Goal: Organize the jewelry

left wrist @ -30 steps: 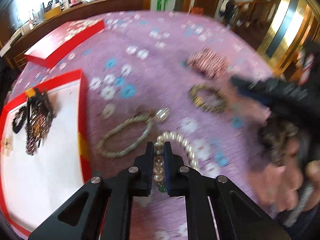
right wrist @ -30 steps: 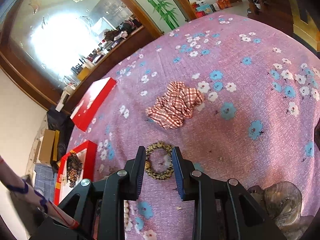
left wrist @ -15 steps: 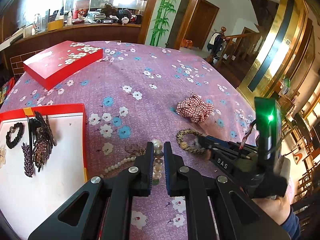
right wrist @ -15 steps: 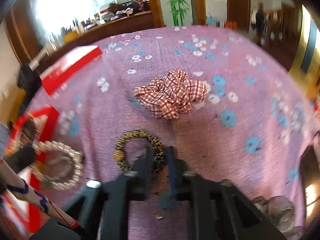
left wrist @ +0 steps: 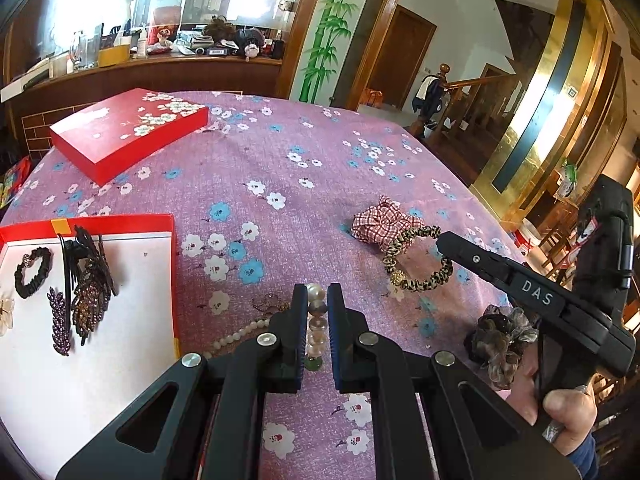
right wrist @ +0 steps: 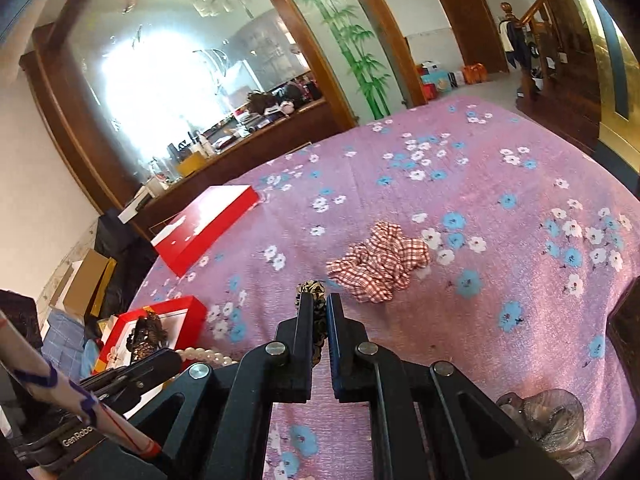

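Note:
My left gripper [left wrist: 317, 300] is shut on a pearl bead bracelet [left wrist: 316, 320] and holds it above the purple flowered cloth. Its pearls also show in the right wrist view [right wrist: 208, 356]. My right gripper [right wrist: 318, 304] is shut on a leopard-print scrunchie [right wrist: 314, 292], lifted off the cloth; in the left wrist view the scrunchie [left wrist: 416, 264] hangs from that gripper's tip [left wrist: 440, 240]. The open red tray [left wrist: 172, 264] at the left holds a black scrunchie [left wrist: 32, 270] and several hair clips [left wrist: 86, 292].
A plaid scrunchie [left wrist: 380, 226] lies mid-table. A brown sheer scrunchie [left wrist: 502, 340] lies near my right hand. A white bead strand [left wrist: 240, 334] lies by the tray. The red box lid [left wrist: 128, 132] sits at the far left. The table edge drops off at the right.
My right gripper has closed on the leopard-print scrunchie and lifted it off the cloth. My left gripper has kept the pearl bracelet and risen a little.

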Available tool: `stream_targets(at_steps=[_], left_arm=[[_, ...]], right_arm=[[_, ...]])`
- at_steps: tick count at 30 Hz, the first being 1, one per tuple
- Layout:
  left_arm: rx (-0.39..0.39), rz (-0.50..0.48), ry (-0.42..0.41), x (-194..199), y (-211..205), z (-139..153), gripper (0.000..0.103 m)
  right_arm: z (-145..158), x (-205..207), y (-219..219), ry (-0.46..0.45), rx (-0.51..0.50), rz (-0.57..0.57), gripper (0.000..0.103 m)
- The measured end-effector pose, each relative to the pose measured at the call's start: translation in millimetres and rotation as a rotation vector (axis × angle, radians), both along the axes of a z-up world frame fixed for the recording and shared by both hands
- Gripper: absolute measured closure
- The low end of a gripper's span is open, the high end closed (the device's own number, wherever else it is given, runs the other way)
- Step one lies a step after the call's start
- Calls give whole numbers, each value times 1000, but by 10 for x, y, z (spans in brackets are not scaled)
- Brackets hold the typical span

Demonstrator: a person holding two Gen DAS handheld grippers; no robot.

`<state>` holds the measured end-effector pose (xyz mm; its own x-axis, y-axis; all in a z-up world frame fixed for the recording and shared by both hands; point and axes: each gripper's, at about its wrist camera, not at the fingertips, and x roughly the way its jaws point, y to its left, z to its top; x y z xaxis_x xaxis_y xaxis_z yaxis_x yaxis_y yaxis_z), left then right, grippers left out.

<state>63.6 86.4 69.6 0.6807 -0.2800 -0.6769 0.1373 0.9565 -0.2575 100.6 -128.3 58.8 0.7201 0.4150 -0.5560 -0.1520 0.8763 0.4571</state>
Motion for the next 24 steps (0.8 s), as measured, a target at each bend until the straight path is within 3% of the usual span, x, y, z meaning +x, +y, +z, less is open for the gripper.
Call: stream_targets(at_steps=[10, 24], left_arm=[[34, 11, -11, -4, -29, -19, 94], [24, 14, -63, -68, -20, 74, 94]], right_arm=[[38, -40, 82, -13, 4, 17, 96], [82, -113, 226, -55, -26, 63, 96]])
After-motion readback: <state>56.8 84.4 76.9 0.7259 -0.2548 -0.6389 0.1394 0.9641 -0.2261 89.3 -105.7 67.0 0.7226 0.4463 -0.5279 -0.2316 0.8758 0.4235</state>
